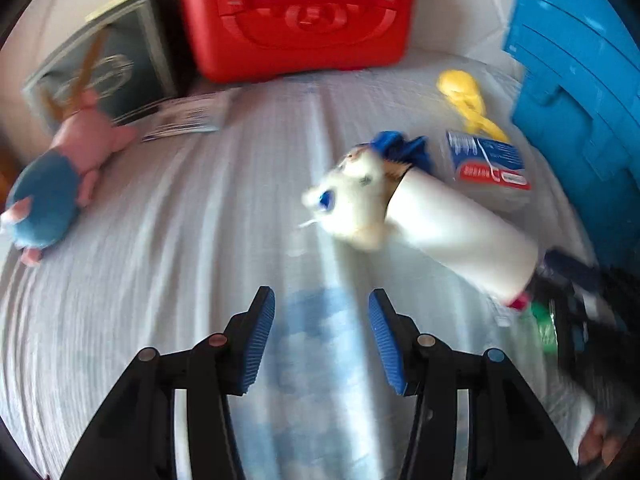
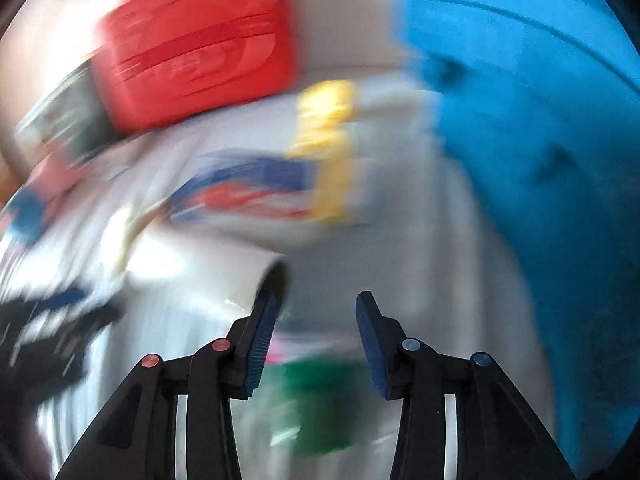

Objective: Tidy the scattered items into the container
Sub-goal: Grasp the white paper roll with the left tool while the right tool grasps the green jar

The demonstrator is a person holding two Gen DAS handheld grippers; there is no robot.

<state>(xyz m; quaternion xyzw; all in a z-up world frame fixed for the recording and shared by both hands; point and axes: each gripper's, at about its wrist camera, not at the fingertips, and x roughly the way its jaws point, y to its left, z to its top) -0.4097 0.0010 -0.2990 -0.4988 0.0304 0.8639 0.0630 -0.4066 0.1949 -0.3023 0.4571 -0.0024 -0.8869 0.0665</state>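
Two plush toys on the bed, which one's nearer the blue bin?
The white plush, mid-bed near the blue bin. The pink-and-blue plush lies at the far left edge.

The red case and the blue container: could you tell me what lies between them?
In the left wrist view, a yellow toy lies on the bedsheet between red case and blue container.

Both the left gripper [image 1: 322, 300] and right gripper [image 2: 318, 304] have black angular arms, ribbed blue pads [image 1: 260, 344], and round copper and bluish pivot studs.

Home bedroom, rumpled white bedsheet [image 1: 168, 248], plush toy [image 1: 60, 184], book [image 1: 108, 68], blue storage bin [image 1: 576, 80]
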